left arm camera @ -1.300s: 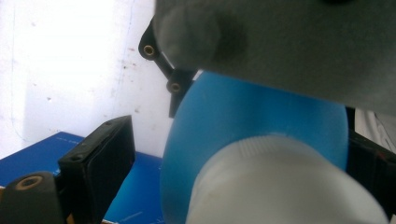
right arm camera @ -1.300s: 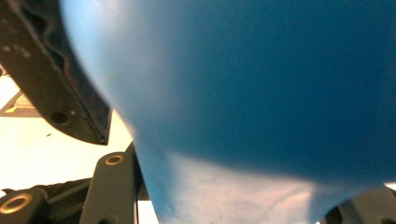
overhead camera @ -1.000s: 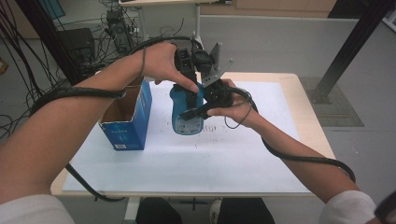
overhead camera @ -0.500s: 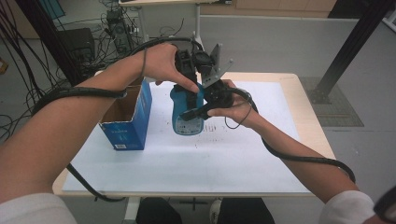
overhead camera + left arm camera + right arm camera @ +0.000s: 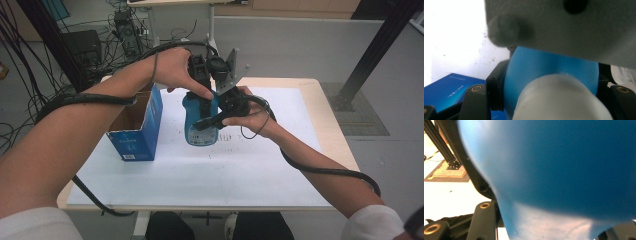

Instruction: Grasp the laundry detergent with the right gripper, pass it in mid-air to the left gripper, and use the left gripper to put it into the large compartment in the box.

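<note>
One blue bottle stands upright near the middle of the table, on the single white sheet that covers most of the tabletop. Two grippers meet at it, one in each of the person's hands. The left gripper comes down on the bottle's top from above; its jaws have just been closing, and in the left gripper view they stand on either side of the one white cap, clamped around it, with the blue shoulder of the bottle swelling just behind. The right gripper reaches in from the right side and is clenched on the bottle's body; in the right gripper view the blue wall sits pressed close between the jaws (so close that little else can be made out). A grey three-cornered plate rides on top of the right gripper, and its underside hangs blurred across the top of the left gripper view.

Just beside the bottle, to its left and not touching it, stands one blue cardboard box with its top open and its brown inside showing. Two black cables trail away, one from each gripper, each looping back along a forearm. Both sleeves at the bottom edge of the high view are white.
</note>
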A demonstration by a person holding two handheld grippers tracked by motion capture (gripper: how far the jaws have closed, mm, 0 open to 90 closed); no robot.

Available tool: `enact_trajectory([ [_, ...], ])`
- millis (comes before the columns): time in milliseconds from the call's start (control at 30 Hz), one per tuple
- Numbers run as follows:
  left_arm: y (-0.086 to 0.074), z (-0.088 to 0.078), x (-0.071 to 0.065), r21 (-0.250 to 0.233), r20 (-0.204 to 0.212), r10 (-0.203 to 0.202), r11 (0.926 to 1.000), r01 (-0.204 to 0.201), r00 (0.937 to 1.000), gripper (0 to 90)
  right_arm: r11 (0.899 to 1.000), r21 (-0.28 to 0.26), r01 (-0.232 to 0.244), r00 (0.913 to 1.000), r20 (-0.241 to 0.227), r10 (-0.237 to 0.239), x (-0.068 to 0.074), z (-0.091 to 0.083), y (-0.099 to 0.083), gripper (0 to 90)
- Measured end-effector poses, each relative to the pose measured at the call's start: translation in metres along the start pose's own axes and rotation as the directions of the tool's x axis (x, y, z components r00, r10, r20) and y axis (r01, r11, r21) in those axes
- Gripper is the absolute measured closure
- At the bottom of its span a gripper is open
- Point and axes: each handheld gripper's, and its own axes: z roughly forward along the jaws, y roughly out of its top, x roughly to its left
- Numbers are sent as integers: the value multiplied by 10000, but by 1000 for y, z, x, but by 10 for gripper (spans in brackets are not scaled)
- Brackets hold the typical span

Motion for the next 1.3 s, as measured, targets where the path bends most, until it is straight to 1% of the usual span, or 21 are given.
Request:
enact_trajectory([
  [67,0,0,0,-9,-3,-17,10000,17,10000,356,9999,52,99,9999,66,-100,-1,0,0,436],
  [100,0,0,0,-2,0,-5,10000,5,10000,356,9999,41,104,9999,66,-104,-1,0,-1,436],
  [133,0,0,0,-20,-9,-16,10000,16,10000,356,10000,-5,6,10000,-12,-6,0,0,-1,437],
  [167,0,1,0,-36,-12,-9,10000,9,10000,356,10000,9,90,10000,42,-90,-1,0,-1,437],
  [267,0,0,-1,38,-23,7,10000,-6,10000,357,10000,2,60,10000,43,-60,-1,1,-1,437],
  [400,0,0,-1,-21,-54,-28,10000,28,10000,356,10000,-20,91,9999,58,-91,-1,1,-1,437],
  [600,0,0,0,36,-64,35,10000,-34,10000,357,9999,-98,-31,10000,-2,31,0,1,-1,436],
  [667,0,1,0,24,-63,40,10000,-40,10000,357,9999,-55,99,9999,73,-98,-1,1,-1,436],
  [700,0,1,-1,24,-60,36,10000,-36,10000,357,10000,-46,78,9999,72,-78,-1,1,-1,436],
  [767,-1,1,0,-43,-65,53,10000,-53,10000,357,10000,-33,70,10000,54,-70,-1,2,-2,436],
  [833,-1,2,0,-2,-49,48,10000,-48,10000,358,10000,-30,-29,10000,-16,29,-1,2,-2,436],
  [900,-1,2,0,21,-36,16,10000,-16,10000,358,10000,-5,85,10000,41,-85,-1,2,-2,436],
  [1067,-1,1,0,1,-81,18,10000,-18,10000,360,10000,-54,82,10000,-2,-82,-2,3,-2,435],
  [1100,-1,1,0,9,-76,20,10000,-20,10000,360,10000,-81,21,10000,-44,-21,-1,3,-1,434],
  [1167,-1,1,0,50,-79,57,10000,-57,10000,361,9999,-47,109,9999,9,-109,-2,3,-2,434],
  [1300,-1,2,0,69,-59,78,9999,-78,10000,362,9999,-140,27,10000,-77,-28,-2,3,-3,433],
])
